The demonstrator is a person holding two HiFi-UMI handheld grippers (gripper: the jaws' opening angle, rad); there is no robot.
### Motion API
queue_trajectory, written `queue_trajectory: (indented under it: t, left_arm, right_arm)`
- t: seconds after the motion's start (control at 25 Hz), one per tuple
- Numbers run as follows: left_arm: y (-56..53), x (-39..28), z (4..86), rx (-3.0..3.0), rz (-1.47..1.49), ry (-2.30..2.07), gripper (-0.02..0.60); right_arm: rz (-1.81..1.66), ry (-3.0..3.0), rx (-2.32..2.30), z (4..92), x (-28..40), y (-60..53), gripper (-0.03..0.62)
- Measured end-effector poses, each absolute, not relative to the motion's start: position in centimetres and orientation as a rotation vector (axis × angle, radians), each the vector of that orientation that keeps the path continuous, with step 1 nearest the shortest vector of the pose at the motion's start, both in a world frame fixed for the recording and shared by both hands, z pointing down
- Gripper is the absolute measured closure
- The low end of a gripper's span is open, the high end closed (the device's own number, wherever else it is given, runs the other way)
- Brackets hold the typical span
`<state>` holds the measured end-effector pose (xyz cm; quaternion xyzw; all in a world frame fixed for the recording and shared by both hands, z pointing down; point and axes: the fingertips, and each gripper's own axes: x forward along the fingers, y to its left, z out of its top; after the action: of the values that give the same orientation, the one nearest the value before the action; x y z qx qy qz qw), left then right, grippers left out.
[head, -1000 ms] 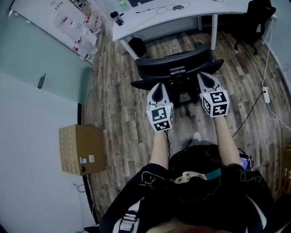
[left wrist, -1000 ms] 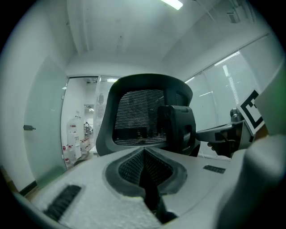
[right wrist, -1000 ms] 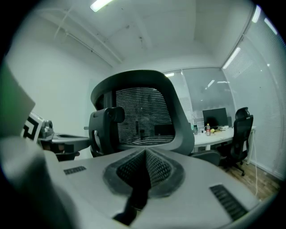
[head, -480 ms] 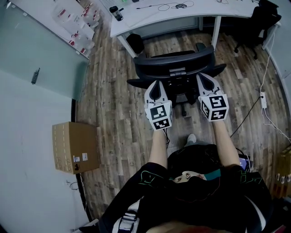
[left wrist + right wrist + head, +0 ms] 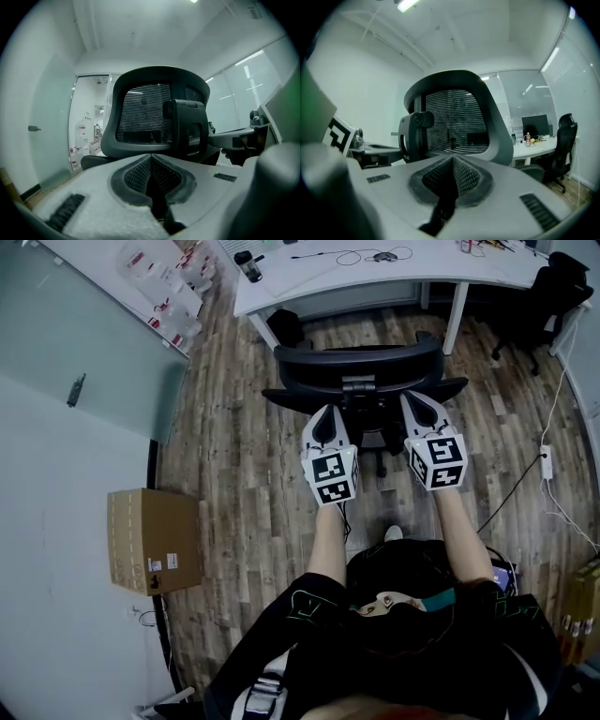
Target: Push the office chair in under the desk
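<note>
A black mesh-backed office chair (image 5: 361,371) stands in front of the white desk (image 5: 375,268), its back toward me. My left gripper (image 5: 324,423) is shut, its tip at the left side of the chair's back (image 5: 150,115). My right gripper (image 5: 422,407) is shut too, at the right side of the back (image 5: 459,119). Both tips look close to or touching the backrest; contact cannot be told. The chair's seat is mostly hidden by its back, with the base partly showing below.
A cardboard box (image 5: 153,540) sits on the wood floor at the left by a glass wall (image 5: 84,343). A second black chair (image 5: 558,292) stands at the far right. A power strip and cable (image 5: 547,460) lie on the floor at right. A black bin (image 5: 283,329) is under the desk.
The chair has rolled closer to the desk, and both grippers with the person have moved forward behind it. The jaws stay shut.
</note>
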<state>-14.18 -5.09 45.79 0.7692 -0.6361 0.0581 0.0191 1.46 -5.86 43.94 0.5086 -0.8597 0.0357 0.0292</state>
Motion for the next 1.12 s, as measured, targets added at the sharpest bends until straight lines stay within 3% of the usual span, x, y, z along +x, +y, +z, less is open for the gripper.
queue_trajectory:
  t: [1.12]
  left_arm:
    - [-14.4,-13.0,45.2,2.422,0.105,-1.958,0.571]
  right_arm:
    - [-0.022,-2.759,1.678,41.2,3.1,-16.1,0.589]
